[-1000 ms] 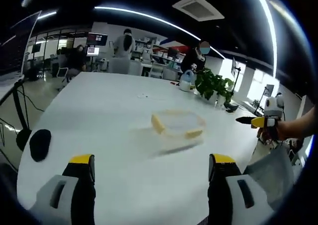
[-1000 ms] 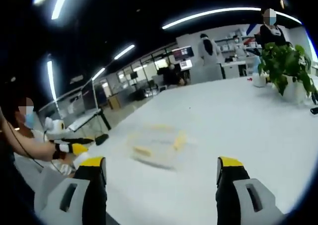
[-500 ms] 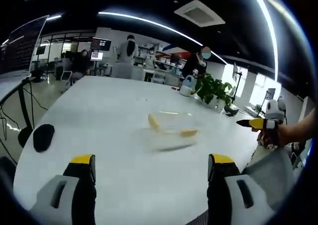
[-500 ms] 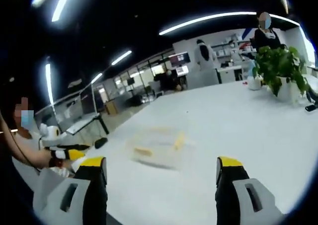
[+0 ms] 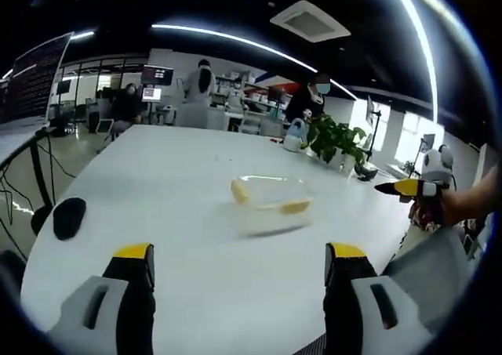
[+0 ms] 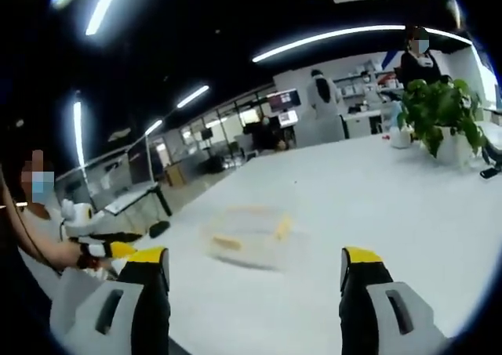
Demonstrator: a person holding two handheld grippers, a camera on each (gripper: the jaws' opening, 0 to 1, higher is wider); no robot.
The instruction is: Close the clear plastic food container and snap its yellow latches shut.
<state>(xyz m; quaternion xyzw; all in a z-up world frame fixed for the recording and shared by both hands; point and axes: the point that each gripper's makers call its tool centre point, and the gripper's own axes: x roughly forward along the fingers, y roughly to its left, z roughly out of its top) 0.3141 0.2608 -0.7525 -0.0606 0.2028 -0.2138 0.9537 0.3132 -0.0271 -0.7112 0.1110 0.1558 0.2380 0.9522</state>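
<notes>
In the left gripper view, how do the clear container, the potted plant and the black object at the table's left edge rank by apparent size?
1. Clear container, nearest the camera.
2. Potted plant, farther away, so probably bigger than it looks.
3. Black object, smallest.

In the left gripper view, the left gripper (image 5: pixel 239 265), grey-bodied with black, yellow-tipped jaws, has its jaws spread wide apart with nothing between them. At that view's right edge the person's hand (image 5: pixel 439 206) grips the right gripper (image 5: pixel 396 187), whose yellow-and-black tip points left. In the right gripper view, the right gripper's own jaws also stand wide apart and empty. At the left edge, the person's forearm (image 6: pixel 47 249) reaches to the left gripper, held low.
</notes>
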